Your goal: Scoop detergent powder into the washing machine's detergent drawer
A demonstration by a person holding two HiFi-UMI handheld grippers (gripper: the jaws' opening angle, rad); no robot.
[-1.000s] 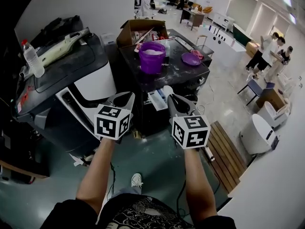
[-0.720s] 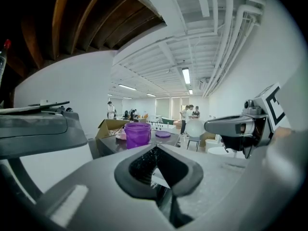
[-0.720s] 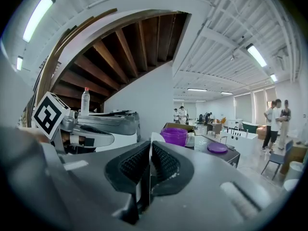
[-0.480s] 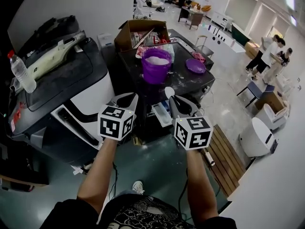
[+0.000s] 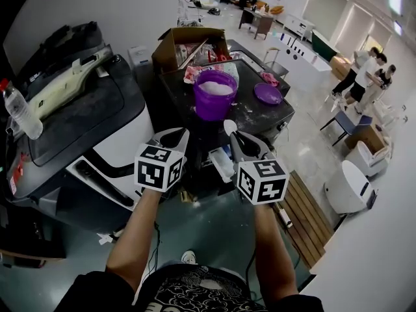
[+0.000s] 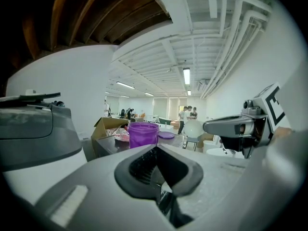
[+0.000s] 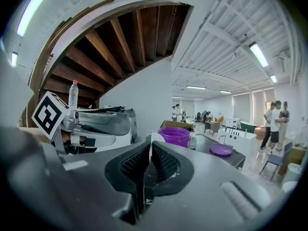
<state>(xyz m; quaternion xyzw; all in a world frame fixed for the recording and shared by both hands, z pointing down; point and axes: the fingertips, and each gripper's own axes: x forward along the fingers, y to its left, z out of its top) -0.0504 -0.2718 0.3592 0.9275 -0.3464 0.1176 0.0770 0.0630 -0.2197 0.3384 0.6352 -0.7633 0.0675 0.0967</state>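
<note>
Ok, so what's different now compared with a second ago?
The left gripper and right gripper came forward toward the washing machine, so the spoon now sits nearer the purple tub of powder. Nothing was picked up or let go: the right gripper stays shut on the spoon and the left stays shut and empty. The tub, its lid and the open drawer stayed put.

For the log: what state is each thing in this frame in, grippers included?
purple bucket: open, white powder inside.
purple lid: off, lying beside the bucket.
detergent drawer: pulled out.
cardboard box: flaps open.
water bottle: capped, standing.
left gripper: shut, empty.
right gripper: shut on the white scoop.
</note>
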